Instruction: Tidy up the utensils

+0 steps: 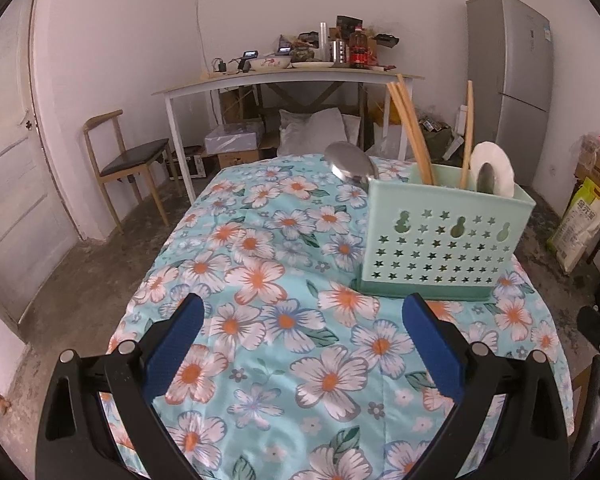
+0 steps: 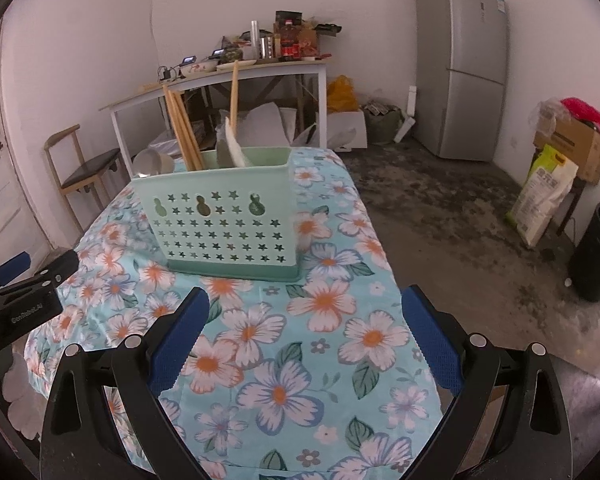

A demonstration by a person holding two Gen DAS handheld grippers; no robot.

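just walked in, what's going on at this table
A person holds a claw in each hand over a flowered tablecloth. The left claw and right claw are both open and empty, apart from the green utensil holder. Chopsticks and spoons already stand in it, and nothing loose shows on the cloth.

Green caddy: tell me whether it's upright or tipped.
Upright. The caddy sits flat on the floral cloth, open top upward, with chopsticks and a white spoon sticking up out of it.
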